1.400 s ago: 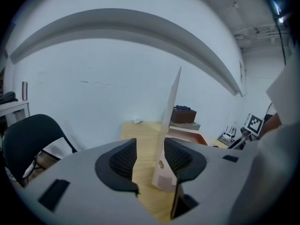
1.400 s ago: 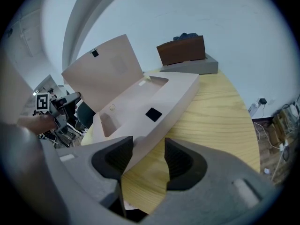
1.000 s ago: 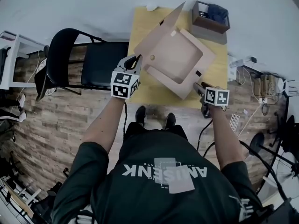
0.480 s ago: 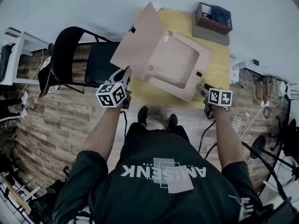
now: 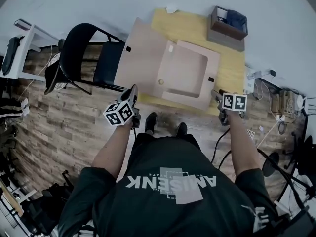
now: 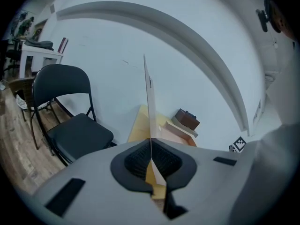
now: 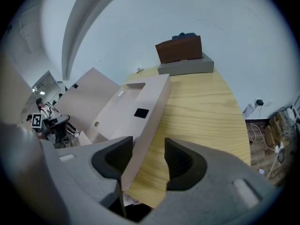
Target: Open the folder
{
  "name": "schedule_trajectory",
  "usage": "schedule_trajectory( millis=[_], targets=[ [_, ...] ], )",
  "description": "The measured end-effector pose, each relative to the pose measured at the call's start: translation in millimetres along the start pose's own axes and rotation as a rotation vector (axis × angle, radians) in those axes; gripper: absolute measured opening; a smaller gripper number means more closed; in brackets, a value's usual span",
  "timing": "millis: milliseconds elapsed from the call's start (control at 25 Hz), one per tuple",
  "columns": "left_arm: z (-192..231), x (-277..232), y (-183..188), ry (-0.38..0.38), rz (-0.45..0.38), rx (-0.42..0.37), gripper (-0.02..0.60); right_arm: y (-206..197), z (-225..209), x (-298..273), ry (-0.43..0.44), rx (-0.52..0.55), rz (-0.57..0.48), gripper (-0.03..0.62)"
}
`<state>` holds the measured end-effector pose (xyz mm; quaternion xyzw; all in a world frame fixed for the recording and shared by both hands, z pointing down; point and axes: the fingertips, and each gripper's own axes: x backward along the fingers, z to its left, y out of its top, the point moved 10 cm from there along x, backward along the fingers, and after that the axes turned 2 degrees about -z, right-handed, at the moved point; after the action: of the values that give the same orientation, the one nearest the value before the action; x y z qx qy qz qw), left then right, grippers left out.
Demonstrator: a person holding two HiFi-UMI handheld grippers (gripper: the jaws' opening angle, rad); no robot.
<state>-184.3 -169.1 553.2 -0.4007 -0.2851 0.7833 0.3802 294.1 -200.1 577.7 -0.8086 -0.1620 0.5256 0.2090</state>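
The beige box folder (image 5: 185, 75) lies on the yellow wooden table (image 5: 232, 58). Its cover flap (image 5: 140, 53) is swung out to the left, past the table's edge. My left gripper (image 5: 132, 90) is shut on the flap's near edge. In the left gripper view the flap (image 6: 149, 107) stands edge-on between the closed pads of that gripper (image 6: 151, 161). My right gripper (image 5: 217, 95) stands at the folder's near right corner. Its jaws (image 7: 147, 161) are apart, with the folder's side wall (image 7: 136, 107) by the left pad and bare table by the right one.
A black folding chair (image 5: 106, 63) stands left of the table, under the opened flap. A brown box (image 5: 228, 21) with dark cloth in it sits on a grey base at the table's far right corner. Cables and plugs lie on the wooden floor to the right.
My left gripper has moved left and toward the person with the cover flap, swinging it from upright over the folder to spread wide at the left. The right gripper has stayed put.
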Motion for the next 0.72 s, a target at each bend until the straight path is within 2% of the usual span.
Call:
schedule_trajectory(
  millis=[160,360,520,720],
  targets=[
    [-1.3,12.2,-15.6,0.055,-0.016,0.032,0.002,3.1,-3.0,-1.6,0.012,0.033,0.014,0.202],
    [8.8,27.0,-34.4,0.134,-0.045,0.157,0.006,5.1,-1.1,-5.2,0.028,0.074,0.033,0.202],
    [27.4,32.5,-47.8,0.171,-0.038,0.211,0.020,5.7,2.6,-9.8,0.037,0.077,0.040,0.202],
    [46.4,29.8,-49.9,0.186,-0.010,0.200,0.042,6.0,9.5,-8.8,0.005,0.094,0.040,0.202]
  ],
)
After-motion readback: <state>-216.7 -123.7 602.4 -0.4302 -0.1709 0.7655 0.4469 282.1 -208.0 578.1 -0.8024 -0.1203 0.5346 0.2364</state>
